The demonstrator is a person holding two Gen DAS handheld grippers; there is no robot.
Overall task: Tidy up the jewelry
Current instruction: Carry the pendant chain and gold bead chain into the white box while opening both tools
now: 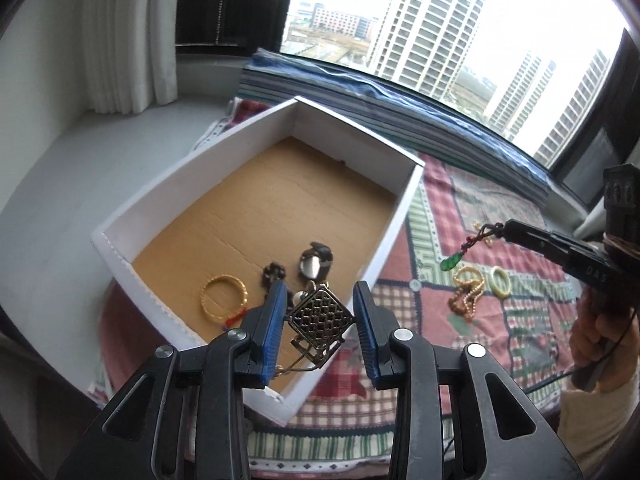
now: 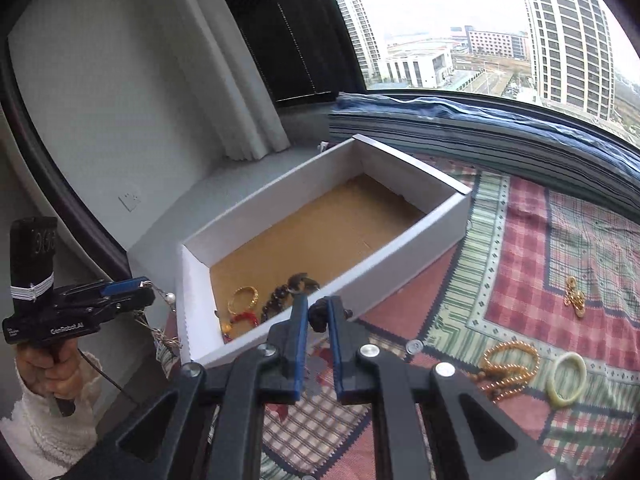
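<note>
My left gripper (image 1: 320, 314) is shut on a dark metal lattice pendant (image 1: 321, 317), held over the near corner of the white box (image 1: 160, 204). A wire and a pearl (image 2: 171, 298) hang from the pendant. My right gripper (image 2: 317, 318) is shut on the dark knotted cord (image 2: 318, 314) of a green pendant (image 1: 451, 263), which dangles over the cloth to the right of the box. Inside the box lie a gold bangle (image 1: 224, 296), a dark bead bracelet (image 1: 274, 272) and a watch-like piece (image 1: 316, 262).
On the patterned cloth (image 2: 520, 240) right of the box lie an amber bead strand (image 2: 508, 364), a pale green bangle (image 2: 568, 376) and a small gold piece (image 2: 574, 296). Folded striped fabric (image 1: 360, 96) runs along the window behind. A person's hands hold both grippers.
</note>
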